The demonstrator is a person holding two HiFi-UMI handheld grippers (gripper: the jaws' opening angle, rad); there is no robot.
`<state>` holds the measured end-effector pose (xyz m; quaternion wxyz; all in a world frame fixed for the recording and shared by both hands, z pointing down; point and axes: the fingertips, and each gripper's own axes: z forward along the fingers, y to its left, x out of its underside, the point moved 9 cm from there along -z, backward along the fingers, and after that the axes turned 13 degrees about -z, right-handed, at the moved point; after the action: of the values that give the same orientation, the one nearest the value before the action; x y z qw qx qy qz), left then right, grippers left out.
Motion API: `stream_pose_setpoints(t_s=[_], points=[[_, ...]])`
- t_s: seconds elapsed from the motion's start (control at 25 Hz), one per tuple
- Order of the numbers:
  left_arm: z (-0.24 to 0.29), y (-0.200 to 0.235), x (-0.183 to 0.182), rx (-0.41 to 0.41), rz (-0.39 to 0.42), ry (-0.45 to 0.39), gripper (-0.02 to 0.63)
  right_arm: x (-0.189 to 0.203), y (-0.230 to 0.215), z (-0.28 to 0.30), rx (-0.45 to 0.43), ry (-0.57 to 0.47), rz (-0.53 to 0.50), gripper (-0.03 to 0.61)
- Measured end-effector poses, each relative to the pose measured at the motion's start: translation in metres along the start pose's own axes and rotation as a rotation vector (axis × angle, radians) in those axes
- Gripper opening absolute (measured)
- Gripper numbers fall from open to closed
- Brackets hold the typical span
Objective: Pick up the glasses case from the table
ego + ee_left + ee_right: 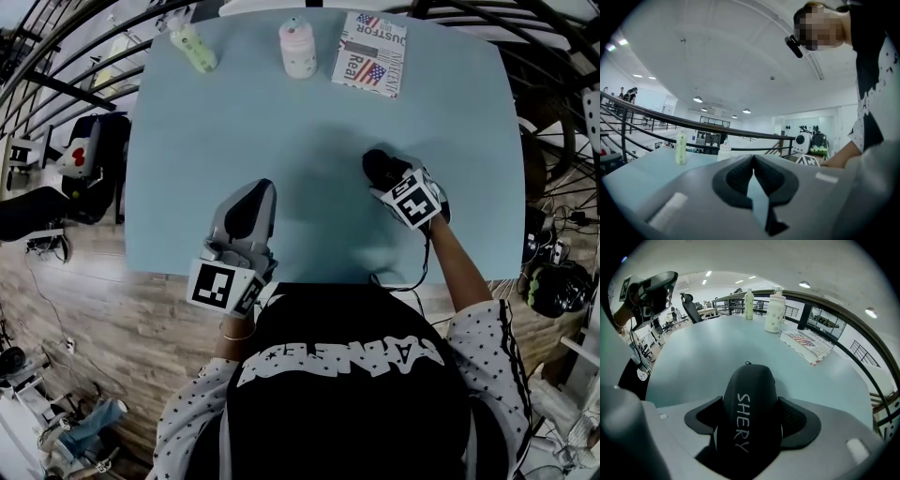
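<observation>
Pinched between the jaws of the right gripper (384, 174), over the table's (234, 122) near right part: black glasses case (749, 420), lettered SHERY. On the table or just off it: cannot tell. Pressed together, empty, by the table's near edge, left of centre: left gripper (261, 190). Lined along the table's far edge: green bottle (194, 45), pale bottle (298, 47), newspaper (371, 53). Bare tabletop between.

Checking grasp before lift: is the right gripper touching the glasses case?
Touching. Right gripper view: glasses case sits between the jaws of the right gripper, both pads against its sides.
</observation>
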<state>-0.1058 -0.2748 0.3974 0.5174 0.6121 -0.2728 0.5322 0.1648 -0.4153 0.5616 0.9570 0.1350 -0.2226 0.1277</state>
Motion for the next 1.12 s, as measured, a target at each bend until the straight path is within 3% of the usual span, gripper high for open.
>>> stream_pose_setpoints(t_s=[0.4, 1.12], points=[[0.001, 0.0, -0.004, 0.016, 0.005, 0.003, 0.0, 0.0, 0.0, -0.004, 0.028, 0.001, 0.021, 0.37], [0.0, -0.017, -0.008, 0.059, 0.05, 0.008, 0.0, 0.002, 0.011, -0.062, 0.146, -0.246, 0.249, 0.368]])
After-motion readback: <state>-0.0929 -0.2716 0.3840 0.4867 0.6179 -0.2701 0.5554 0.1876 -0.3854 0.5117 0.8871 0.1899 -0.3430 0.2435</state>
